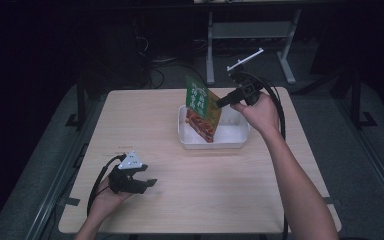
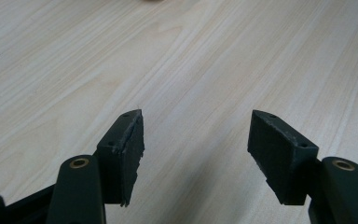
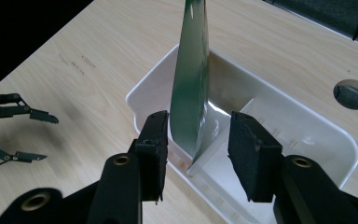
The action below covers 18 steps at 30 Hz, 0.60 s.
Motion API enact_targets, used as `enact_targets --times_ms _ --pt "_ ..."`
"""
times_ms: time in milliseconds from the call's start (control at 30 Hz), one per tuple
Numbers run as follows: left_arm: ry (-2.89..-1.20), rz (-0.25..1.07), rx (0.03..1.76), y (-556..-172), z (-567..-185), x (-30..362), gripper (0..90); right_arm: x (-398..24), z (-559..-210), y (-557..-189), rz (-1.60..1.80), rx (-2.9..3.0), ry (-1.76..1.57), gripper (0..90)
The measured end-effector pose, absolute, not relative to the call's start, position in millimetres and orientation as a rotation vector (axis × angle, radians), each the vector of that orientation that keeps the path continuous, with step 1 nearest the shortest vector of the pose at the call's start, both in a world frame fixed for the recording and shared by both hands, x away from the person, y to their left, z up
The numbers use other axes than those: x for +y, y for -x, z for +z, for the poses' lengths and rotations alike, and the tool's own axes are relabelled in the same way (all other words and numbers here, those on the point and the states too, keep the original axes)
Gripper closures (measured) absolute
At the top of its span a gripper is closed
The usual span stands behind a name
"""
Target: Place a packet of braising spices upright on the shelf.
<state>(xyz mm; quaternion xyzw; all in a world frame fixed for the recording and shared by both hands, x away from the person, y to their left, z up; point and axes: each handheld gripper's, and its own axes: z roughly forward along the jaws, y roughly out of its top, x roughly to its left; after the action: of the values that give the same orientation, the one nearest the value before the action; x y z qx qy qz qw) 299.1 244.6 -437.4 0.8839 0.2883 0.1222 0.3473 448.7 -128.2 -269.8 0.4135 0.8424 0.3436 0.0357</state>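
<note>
The green food packet (image 3: pixel 192 79) stands on its edge in the white tub (image 3: pixel 307 126) on the worktop (image 1: pixel 145 130). The right hand-held gripper (image 3: pixel 196 140) has its jaws spread around the packet, the right pad clear of it. The left hand-held gripper (image 2: pixel 196 140) rests spread wide near the front edge, holding nothing.

Left claw (image 1: pixel 147 176): held low at the 7 o'clock corner of the high view, hand (image 1: pixel 111 192) under it, forearm entering from the bottom edge. Jaws spread wide, pads (image 2: pixel 131 156) facing each other, tips pointing toward 3 o'clock

Right claw (image 1: pixel 221 103): at about 1 o'clock of centre, forearm reaching up from the 5 o'clock corner, hand (image 1: pixel 258 112) wrapped round the body. Tips point toward 8 o'clock, tilted down. Jaws parted about halfway; right pad (image 3: pixel 251 154) stands free
</note>
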Motion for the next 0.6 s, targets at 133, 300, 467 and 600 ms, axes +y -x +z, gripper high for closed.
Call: enact_targets --times_ms 133,300,467,600 --pt "-2.292 0.314 0.754 -299 -438 244 35.4 -131 -272 -446 1.071 2.592 -1.268 56.3" --pt "-2.286 0.309 0.757 -299 -438 244 35.3 -136 -277 -442 1.081 2.600 -1.268 55.9" --pt "-2.286 0.308 0.758 -299 -438 244 35.2 -141 -283 -438 1.092 2.606 -1.270 55.7" --pt "-2.288 0.308 0.758 -299 -438 244 35.2 -146 -288 -435 1.102 2.611 -1.270 55.4"
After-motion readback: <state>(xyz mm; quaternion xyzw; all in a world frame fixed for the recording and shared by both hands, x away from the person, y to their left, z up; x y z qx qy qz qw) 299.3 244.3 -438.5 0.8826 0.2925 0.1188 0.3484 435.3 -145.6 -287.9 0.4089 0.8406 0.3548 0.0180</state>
